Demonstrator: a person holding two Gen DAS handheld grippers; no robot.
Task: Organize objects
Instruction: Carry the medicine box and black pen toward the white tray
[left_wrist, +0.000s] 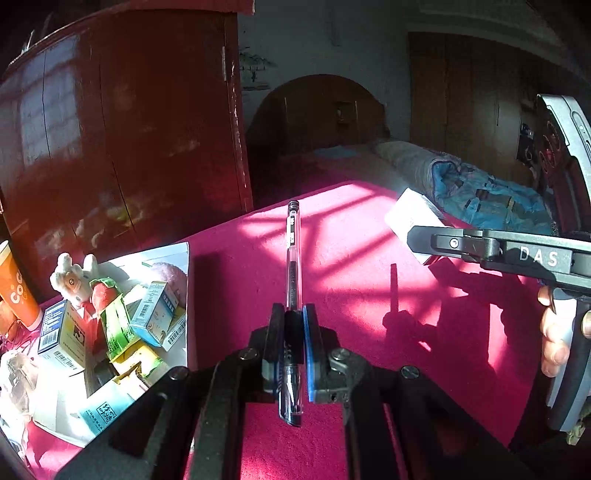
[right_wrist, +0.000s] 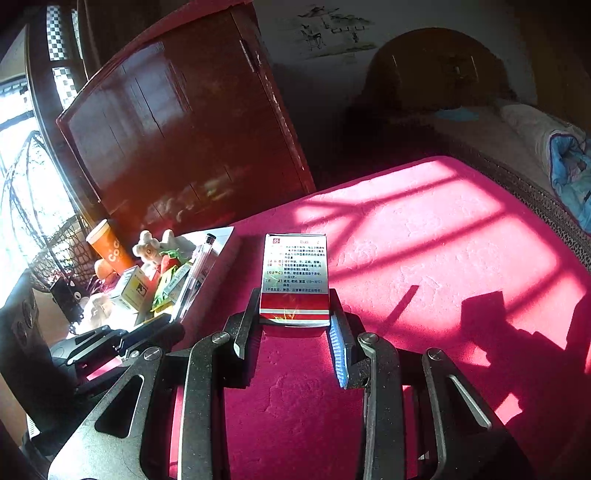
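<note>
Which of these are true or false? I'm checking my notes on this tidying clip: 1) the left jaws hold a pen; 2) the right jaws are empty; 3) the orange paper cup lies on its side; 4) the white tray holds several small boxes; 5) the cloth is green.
1. The left gripper holds a clear plastic pen with black ink: true.
2. The right gripper is empty: false; its jaws clamp a red-and-white printed carton.
3. The orange paper cup lies on its side: false; it stands upright.
4. The white tray holds several small boxes: true.
5. The cloth is green: false; it is magenta-red.
</note>
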